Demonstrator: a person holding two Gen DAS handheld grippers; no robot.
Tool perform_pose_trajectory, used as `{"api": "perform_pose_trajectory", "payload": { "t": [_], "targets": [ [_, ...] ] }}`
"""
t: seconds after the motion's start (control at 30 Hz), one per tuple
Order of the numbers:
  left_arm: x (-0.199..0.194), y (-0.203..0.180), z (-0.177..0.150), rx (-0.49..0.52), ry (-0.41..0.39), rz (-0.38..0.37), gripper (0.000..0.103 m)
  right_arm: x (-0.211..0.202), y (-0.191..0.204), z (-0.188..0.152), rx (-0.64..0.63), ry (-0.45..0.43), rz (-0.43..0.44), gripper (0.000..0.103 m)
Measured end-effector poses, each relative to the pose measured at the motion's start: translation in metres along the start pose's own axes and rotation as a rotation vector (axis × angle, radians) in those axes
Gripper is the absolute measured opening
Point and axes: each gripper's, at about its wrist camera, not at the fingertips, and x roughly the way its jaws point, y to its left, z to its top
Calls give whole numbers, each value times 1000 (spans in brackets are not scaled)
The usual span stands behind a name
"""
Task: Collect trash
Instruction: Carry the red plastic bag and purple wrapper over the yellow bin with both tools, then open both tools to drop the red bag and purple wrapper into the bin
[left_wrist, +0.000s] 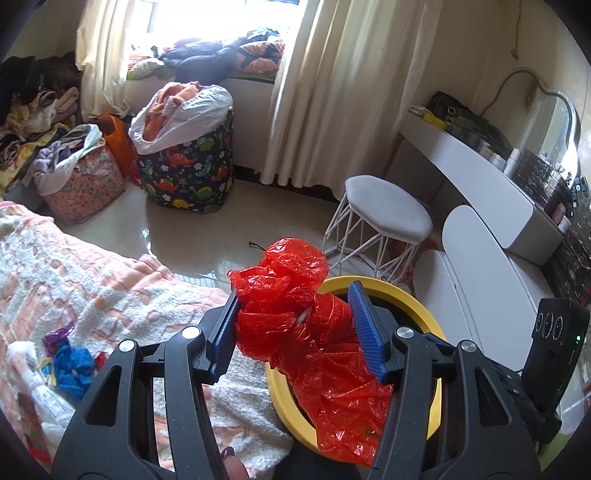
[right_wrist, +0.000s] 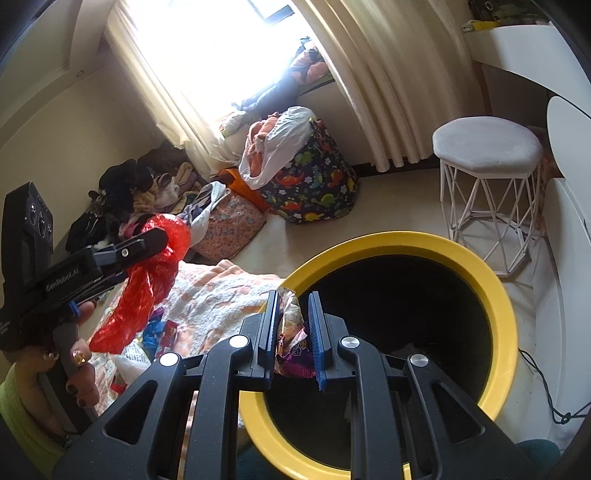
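Left gripper (left_wrist: 295, 325) clamped on a crumpled red bag (left_wrist: 314, 332), holding it over the near rim of the yellow bin (left_wrist: 417, 302); bag tail hangs across the bin's mouth. Right gripper (right_wrist: 293, 332) pinched on a shiny wrapper (right_wrist: 291, 332), poised at the bin's left rim. More scraps (left_wrist: 70, 362) lying on the peach blanket (left_wrist: 110, 288) beside the bin. White stool (right_wrist: 487, 147) standing past the bin, near the curtain (left_wrist: 325, 92).
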Motion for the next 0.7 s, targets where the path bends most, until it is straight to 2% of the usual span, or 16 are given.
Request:
{"api": "perform_pose_trajectory", "payload": {
  "t": [0.7],
  "targets": [
    [39, -22, -20, 38, 83, -65, 48, 6, -36, 1, 62, 6, -83, 16]
  ]
}}
